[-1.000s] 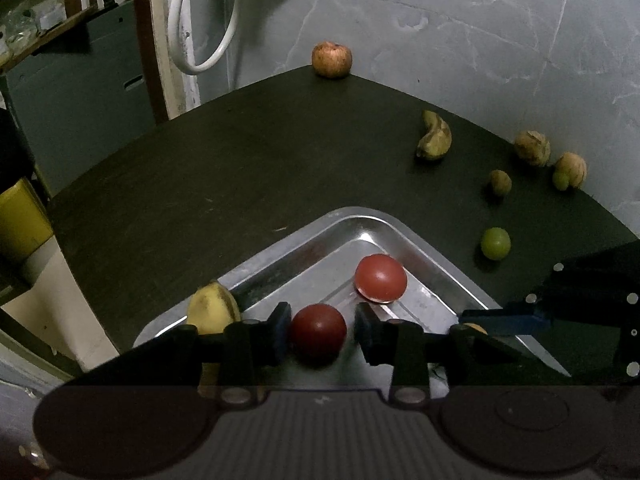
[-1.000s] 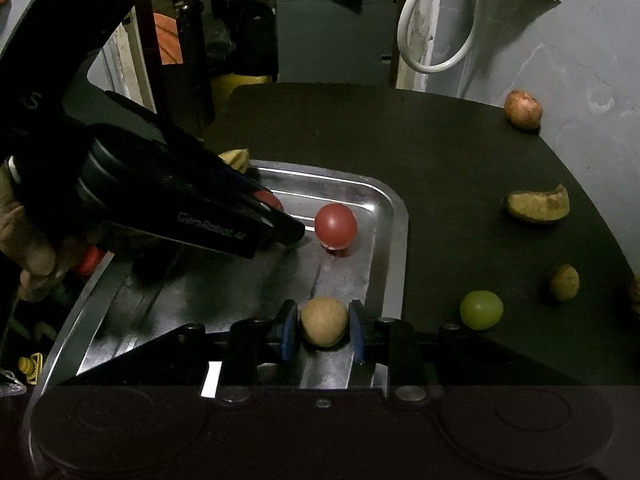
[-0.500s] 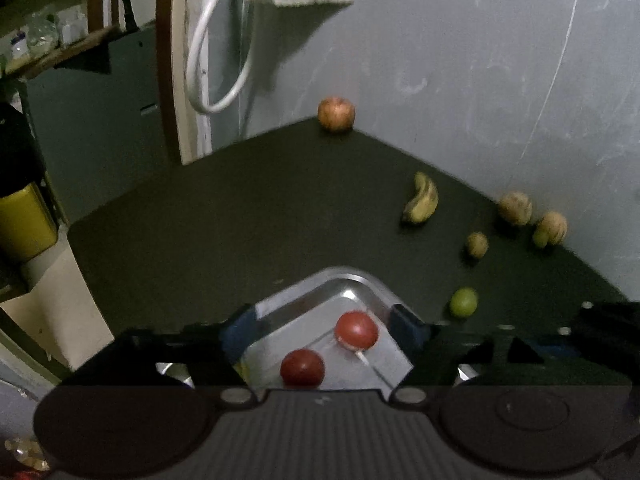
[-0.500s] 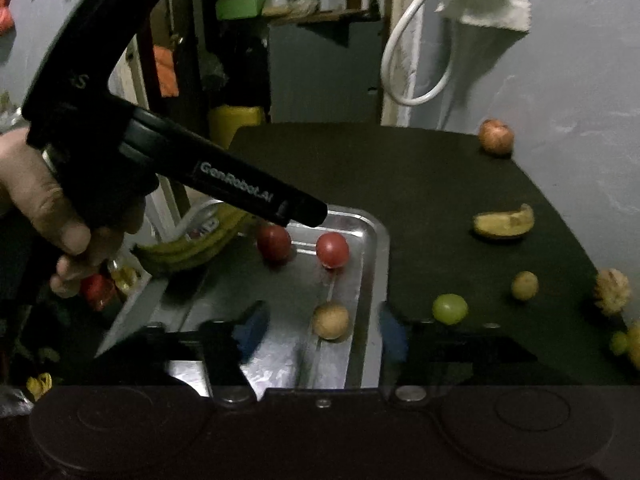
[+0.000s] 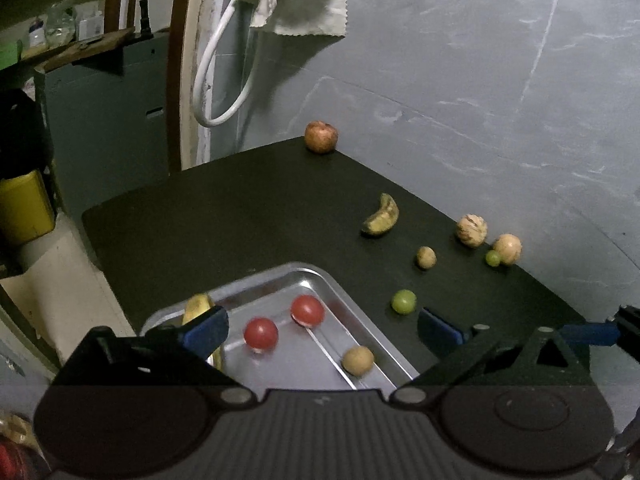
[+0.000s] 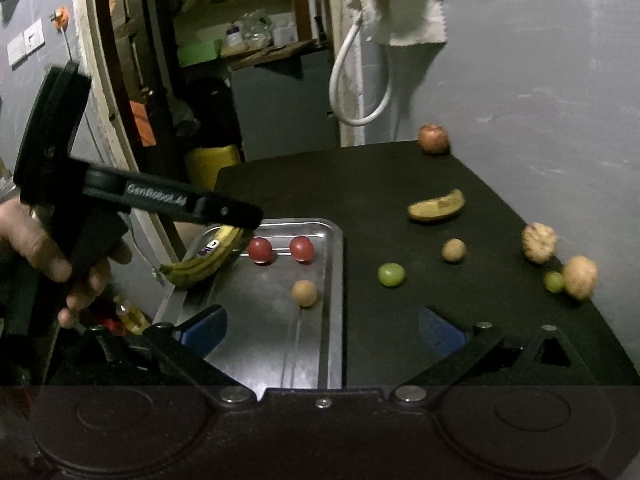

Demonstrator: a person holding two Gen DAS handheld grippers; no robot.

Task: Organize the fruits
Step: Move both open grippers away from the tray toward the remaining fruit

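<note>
A steel tray (image 5: pixel 280 273) (image 6: pixel 338 300) on the dark table holds two red tomatoes (image 5: pixel 261 333) (image 5: pixel 307 310), a tan round fruit (image 5: pixel 358 360) (image 6: pixel 304 293) and a banana (image 6: pixel 204 261). My left gripper (image 5: pixel 322 330) hangs above the tray's near end. Its jaws are opening wide and the pads touch nothing; the tomatoes lie below them. My right gripper (image 6: pixel 322 330) hovers over the tray's right rim, jaws also opening, with nothing held. A green fruit (image 5: pixel 403 302) (image 6: pixel 391 274) lies on the table just right of the tray.
More fruit lies loose on the table: a banana piece (image 5: pixel 382 216), a small tan fruit (image 5: pixel 425 257), two pale round fruits (image 5: pixel 472 230) (image 5: pixel 507 249), a small green one (image 5: pixel 493 258) and a reddish fruit (image 5: pixel 321 137) at the far corner. A grey wall borders the table. A hand (image 6: pixel 36 248) holds the left tool.
The left gripper let go of a red tomato and the right let go of the tan fruit, both in the tray. Both opened wide, rose and pulled back.
</note>
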